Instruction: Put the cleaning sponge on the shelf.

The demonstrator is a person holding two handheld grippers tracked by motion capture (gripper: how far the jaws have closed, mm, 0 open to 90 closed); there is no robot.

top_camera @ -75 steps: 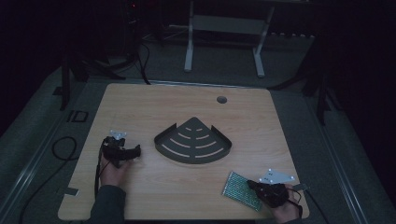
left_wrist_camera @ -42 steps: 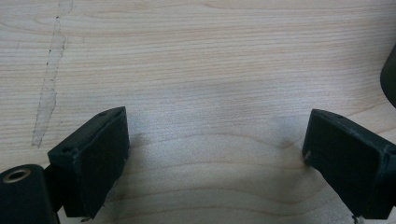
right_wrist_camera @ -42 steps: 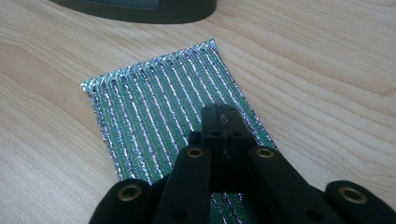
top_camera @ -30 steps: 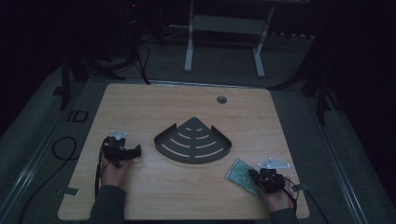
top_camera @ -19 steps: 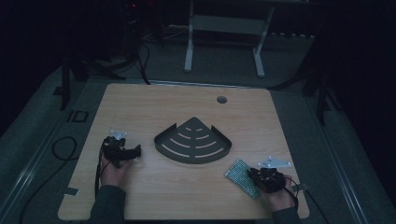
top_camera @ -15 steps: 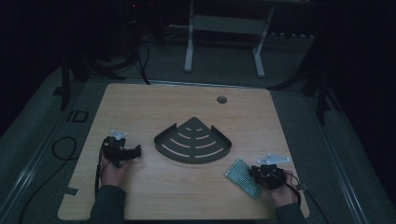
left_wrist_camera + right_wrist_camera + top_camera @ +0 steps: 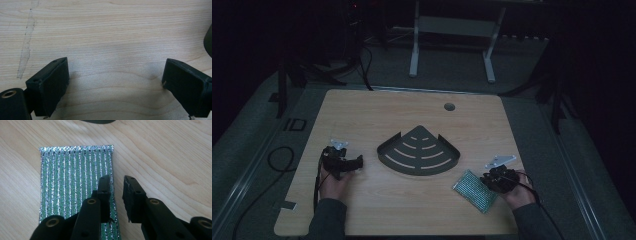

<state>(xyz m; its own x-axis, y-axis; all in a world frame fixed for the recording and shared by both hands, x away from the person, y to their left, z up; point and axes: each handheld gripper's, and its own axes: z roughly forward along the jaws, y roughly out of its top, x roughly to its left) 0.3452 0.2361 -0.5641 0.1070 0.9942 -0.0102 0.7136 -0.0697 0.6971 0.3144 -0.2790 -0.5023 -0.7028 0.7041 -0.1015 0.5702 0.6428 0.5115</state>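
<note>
**Operator:** Right gripper view had the green scouring pad (image 7: 77,192) lying flat on the table (image 7: 175,160). My right gripper (image 7: 117,185) sat over its right edge with its jaws parted a little and nothing pinched between them. They had been clamped a second earlier and had just been opening, so I judged the pad released.

**Observer:** Where did it end up?

**Operator:** In the high view the pad (image 7: 474,190) lay near the front right of the table, just beside the right gripper (image 7: 498,179) and a little clear of the dark corner rack (image 7: 419,151). Compared with earlier, it had slid in toward the rack.

**Observer:** And the other hand?

**Operator:** The left gripper (image 7: 115,82) rested with jaws wide apart over bare wood, holding nothing. I reckoned a fresh grip was needed before lifting the pad onto the rack.
</note>
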